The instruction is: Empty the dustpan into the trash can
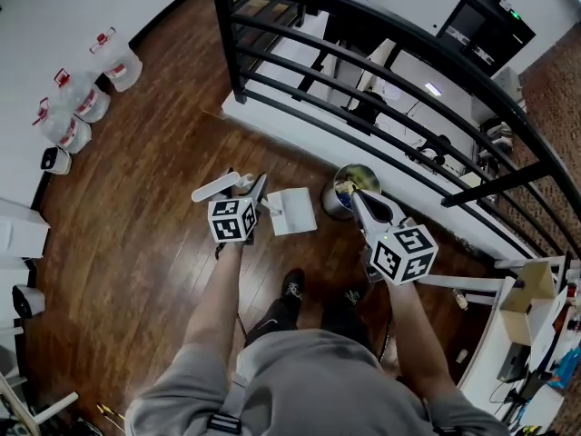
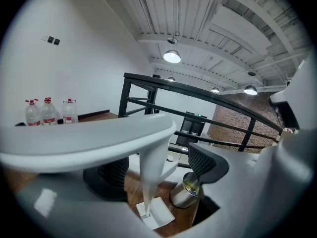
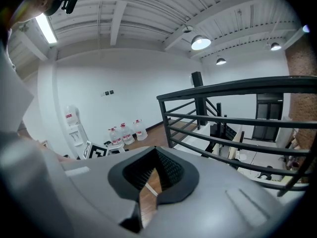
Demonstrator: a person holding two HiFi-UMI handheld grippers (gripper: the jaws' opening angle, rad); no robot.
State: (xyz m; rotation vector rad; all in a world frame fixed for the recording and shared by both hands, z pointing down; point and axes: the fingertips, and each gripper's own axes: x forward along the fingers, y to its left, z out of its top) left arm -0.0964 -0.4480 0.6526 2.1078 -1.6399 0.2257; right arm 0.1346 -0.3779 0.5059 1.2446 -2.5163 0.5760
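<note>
The white dustpan (image 1: 295,213) sits flat on the brown wood floor (image 1: 136,243), right in front of the person's feet. Just beside it, on its right, stands a shiny metal trash can (image 1: 336,207) with something yellowish inside. The two are close, but they do not look like they touch. The left gripper (image 1: 245,189) is at the left edge of the dustpan. Its jaws are spread wide. In the left gripper view the dustpan's white handle (image 2: 148,182) stands up between the two dark pads (image 2: 205,162). There is a clear gap between the handle and the right-hand pad. It is nearer the other pad, and I cannot tell if it touches that one. The top of the handle bends off to the left, above that pad. The right gripper (image 1: 359,200) is over the near side of the trash can and points away from the person. Its jaws are pressed together at the tips, and its dark pads (image 3: 171,170) hold nothing. Only a thin strip of floor shows through the slit between them. A black railing (image 1: 363,25) runs across behind the dustpan and the can. Three big water bottles (image 1: 77,107) stand by the white wall, well away on the left.
</note>
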